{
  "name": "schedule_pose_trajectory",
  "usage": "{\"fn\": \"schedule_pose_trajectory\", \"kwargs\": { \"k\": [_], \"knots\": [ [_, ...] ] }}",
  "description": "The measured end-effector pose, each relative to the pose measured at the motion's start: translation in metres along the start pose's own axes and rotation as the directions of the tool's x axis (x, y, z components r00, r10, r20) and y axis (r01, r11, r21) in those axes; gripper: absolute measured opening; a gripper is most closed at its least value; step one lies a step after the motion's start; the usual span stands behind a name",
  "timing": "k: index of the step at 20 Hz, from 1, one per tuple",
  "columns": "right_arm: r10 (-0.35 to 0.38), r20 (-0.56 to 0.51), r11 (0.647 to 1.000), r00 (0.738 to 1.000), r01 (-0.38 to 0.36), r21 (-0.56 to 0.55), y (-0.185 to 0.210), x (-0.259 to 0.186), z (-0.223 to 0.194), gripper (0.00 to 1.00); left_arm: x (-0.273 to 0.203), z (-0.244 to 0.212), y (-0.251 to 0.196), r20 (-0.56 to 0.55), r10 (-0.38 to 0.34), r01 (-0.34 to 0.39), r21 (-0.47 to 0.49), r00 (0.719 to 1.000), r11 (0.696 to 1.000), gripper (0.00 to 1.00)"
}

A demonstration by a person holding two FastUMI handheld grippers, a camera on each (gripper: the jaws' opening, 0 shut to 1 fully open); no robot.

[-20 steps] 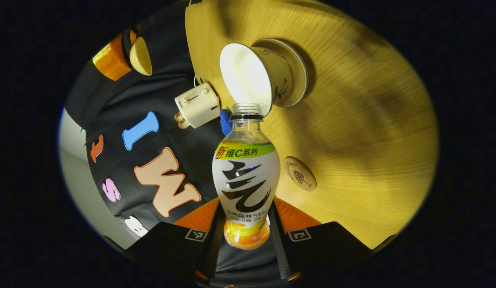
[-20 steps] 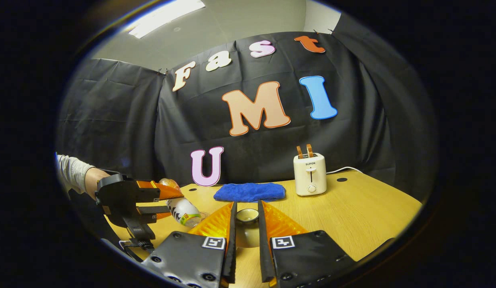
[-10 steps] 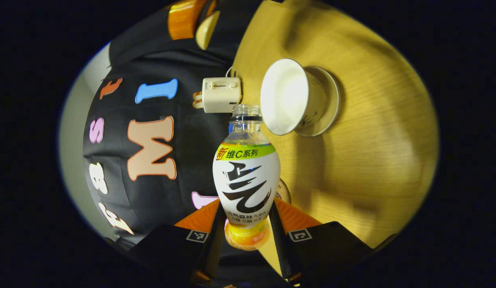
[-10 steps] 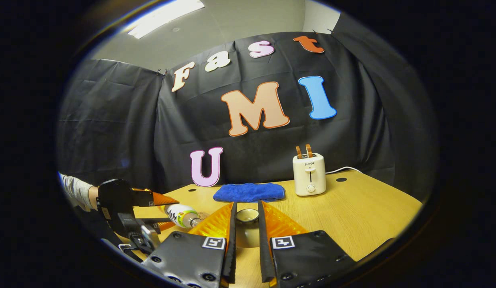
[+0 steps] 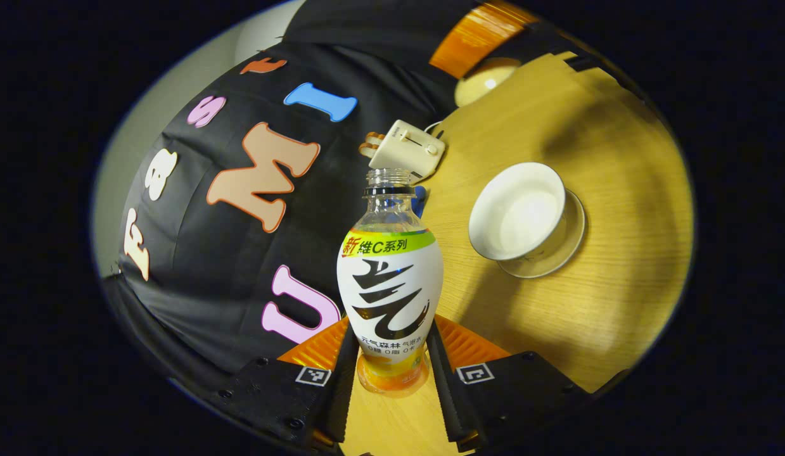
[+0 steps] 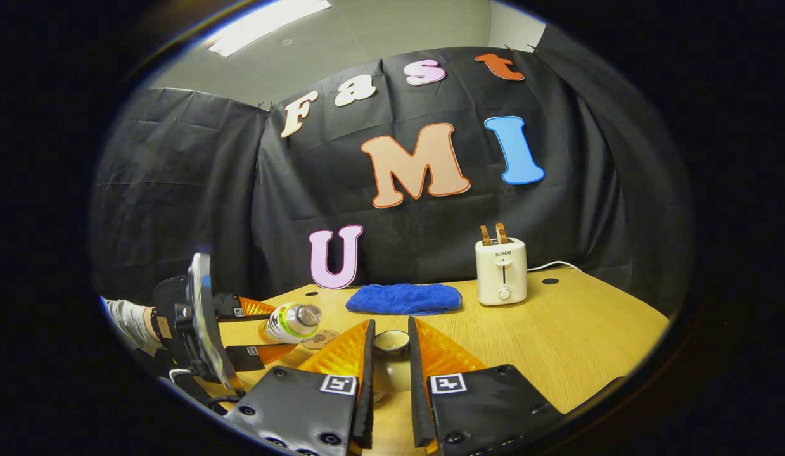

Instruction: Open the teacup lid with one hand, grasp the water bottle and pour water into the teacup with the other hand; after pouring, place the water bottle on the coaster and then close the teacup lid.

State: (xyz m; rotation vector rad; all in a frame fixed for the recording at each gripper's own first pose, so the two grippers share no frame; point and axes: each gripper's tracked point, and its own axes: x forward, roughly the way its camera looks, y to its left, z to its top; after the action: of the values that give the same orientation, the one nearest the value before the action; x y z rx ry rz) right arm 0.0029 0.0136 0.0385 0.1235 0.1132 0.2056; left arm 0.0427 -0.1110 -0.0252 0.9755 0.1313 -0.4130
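Since the earlier frames I've rolled the left gripper [image 5: 392, 380] back toward level: the bottle mouth, which sat at the teacup rim 1 s ago, is now well apart from the cup, and in the right gripper view the bottle has swung from neck-down to lying roughly sideways. Left gripper view: both fingers pinch the water bottle [image 5: 390, 285] low on its body, cap off, neck pointing away from me. The teacup [image 5: 519, 211] stands open on its saucer [image 5: 573, 237] on the table [image 5: 620, 297], right of the bottle. Right gripper view: the right gripper [image 6: 391, 354] has its fingers close on either side of the lid [image 6: 391, 342]; they appear to pinch it, held above the table. Progress, as I judge it: lid off – done; pour – apparently finished or being broken off; left to do – set bottle on coaster [image 6: 320, 339], then lid back on cup. Hard to make out: water level in the cup (interior reads plain white, glare); liquid left in bottle (wrap covers the body); contact of the right fingers on the lid's underside. In the right gripper view the coaster is partly covered by the bottle and a finger. Toaster [image 6: 501, 271] and blue cloth [image 6: 405, 298] sit at the back, not involved.
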Motion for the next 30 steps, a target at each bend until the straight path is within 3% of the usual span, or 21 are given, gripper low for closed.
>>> {"fn": "schedule_pose_trajectory", "kwargs": {
  "k": [4, 8, 10, 15, 20, 24, 30],
  "knots": [
    [0.006, -0.001, 1.000, 1.000, -0.006, -0.001, 0.003, 0.000, 0.000, 0.28, 0.001, -0.002, 0.010, 0.011, 0.003, -0.001, -0.220, 1.000, 0.976, 0.57],
    [0.006, -0.009, 1.000, 1.000, -0.006, -0.002, 0.003, 0.002, -0.004, 0.28, 0.003, 0.005, 0.016, 0.051, 0.006, 0.015, -0.398, 0.999, 0.917, 0.57],
    [0.008, -0.012, 1.000, 1.000, -0.008, -0.005, 0.004, 0.003, -0.005, 0.29, 0.008, 0.007, 0.021, 0.064, 0.015, 0.017, -0.475, 0.998, 0.880, 0.57],
    [0.011, -0.015, 1.000, 1.000, -0.011, -0.011, 0.005, 0.002, -0.006, 0.28, 0.022, 0.006, 0.042, 0.082, 0.073, 0.002, -0.675, 0.994, 0.738, 0.57],
    [0.003, -0.025, 1.000, 1.000, -0.003, -0.007, 0.002, 0.005, -0.009, 0.26, 0.040, 0.008, 0.060, 0.100, 0.151, -0.018, -0.773, 0.984, 0.634, 0.56],
    [-0.001, -0.023, 1.000, 1.000, 0.000, -0.009, 0.000, 0.004, -0.009, 0.28, 0.059, 0.007, 0.057, 0.099, 0.156, -0.013, -0.804, 0.983, 0.594, 0.56],
    [-0.012, -0.029, 1.000, 1.000, 0.012, 0.000, -0.006, 0.005, -0.011, 0.28, 0.082, -0.011, 0.061, 0.046, 0.196, -0.066, -0.844, 0.980, 0.532, 0.56]
  ]
}}
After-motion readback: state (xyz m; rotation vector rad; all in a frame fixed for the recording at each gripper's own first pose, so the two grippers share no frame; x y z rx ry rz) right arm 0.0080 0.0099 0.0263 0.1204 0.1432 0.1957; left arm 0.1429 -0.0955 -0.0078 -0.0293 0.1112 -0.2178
